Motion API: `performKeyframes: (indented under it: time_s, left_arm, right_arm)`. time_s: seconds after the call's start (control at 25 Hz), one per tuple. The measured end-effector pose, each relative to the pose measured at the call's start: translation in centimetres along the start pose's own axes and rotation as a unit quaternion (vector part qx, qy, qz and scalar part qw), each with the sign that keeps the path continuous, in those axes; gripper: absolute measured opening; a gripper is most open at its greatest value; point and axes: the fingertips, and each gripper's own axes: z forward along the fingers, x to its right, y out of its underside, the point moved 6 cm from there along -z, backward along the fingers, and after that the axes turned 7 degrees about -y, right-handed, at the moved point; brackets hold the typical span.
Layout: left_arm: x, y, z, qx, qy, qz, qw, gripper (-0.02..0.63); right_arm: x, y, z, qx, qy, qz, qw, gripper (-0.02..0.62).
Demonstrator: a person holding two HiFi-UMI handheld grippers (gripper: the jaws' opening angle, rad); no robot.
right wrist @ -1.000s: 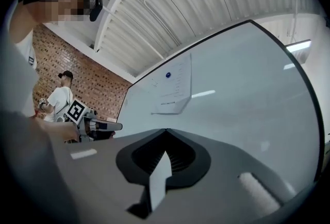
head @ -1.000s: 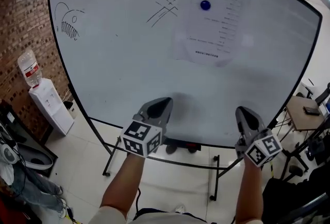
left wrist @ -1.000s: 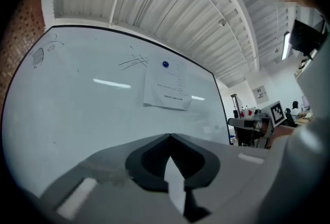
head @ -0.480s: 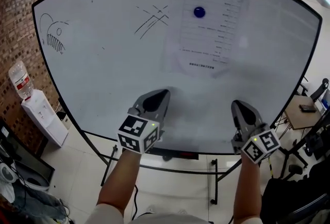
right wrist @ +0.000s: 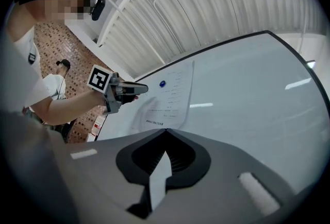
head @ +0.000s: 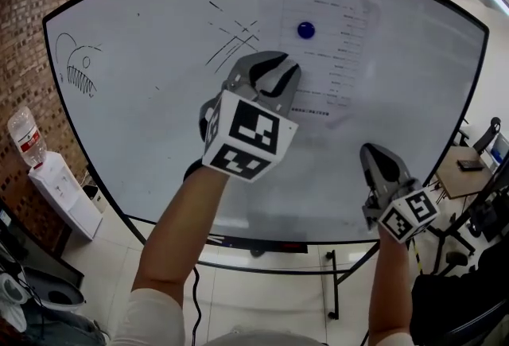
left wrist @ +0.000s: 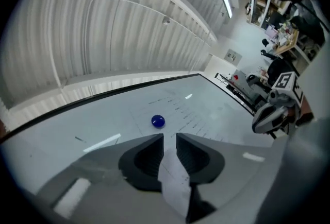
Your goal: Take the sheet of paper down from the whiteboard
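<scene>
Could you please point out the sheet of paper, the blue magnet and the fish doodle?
sheet of paper (head: 343,50), head view, its printed middle.
blue magnet (head: 306,29), head view, its centre.
fish doodle (head: 81,79), head view, toothed mouth.

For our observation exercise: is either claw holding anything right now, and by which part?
Nothing is held. The left claw is opening, nothing between its jaws, pointed at the sheet of paper; the right claw is shut and empty.
</scene>
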Motion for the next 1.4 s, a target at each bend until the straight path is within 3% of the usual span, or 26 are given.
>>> performKeyframes:
  time_s: [0.16,0.52,0.8,0.96,1.12,1.4]
  left_arm:
    - [-0.7,-1.5,2.4,-0.008,-0.021,0.06,0.9979,0.1]
    - [-1.2,-3.4,5.3,-0.035,-0.031,0.117,0.9921,0.143]
    - [-1.2,-3.4,5.8,-0.041,-0.031,0.121,0.9913,0.17]
    - [-1.1,-3.6,6.0,-0.049,-0.038,0.14,0.9882,0.174]
    - [-0.5,-3.3,6.7,-0.067,-0.037,0.156,0.9848,0.157]
    - [-0.5,-3.2,6.6,-0.069,-0.041,0.152,0.9851,0.137]
  right_arm:
    - [0.4,-1.3,0.6,0.001,-0.007,-0.017,1.0,0.002]
    - [3.0,-8.5,3.7,0.043,-0.013,-0.073,0.996,0.002]
    - [7.5,-14.6,3.4,0.104,0.047,-0.1,0.988,0.002]
    - [6.4,-12.4,4.6,0.045,0.029,-0.099,0.994,0.012]
    - [3.4,-7.8,5.6,-0.03,0.002,-0.079,0.996,0.13]
    - [2.1,-2.9,5.3,-0.084,0.07,-0.023,0.994,0.135]
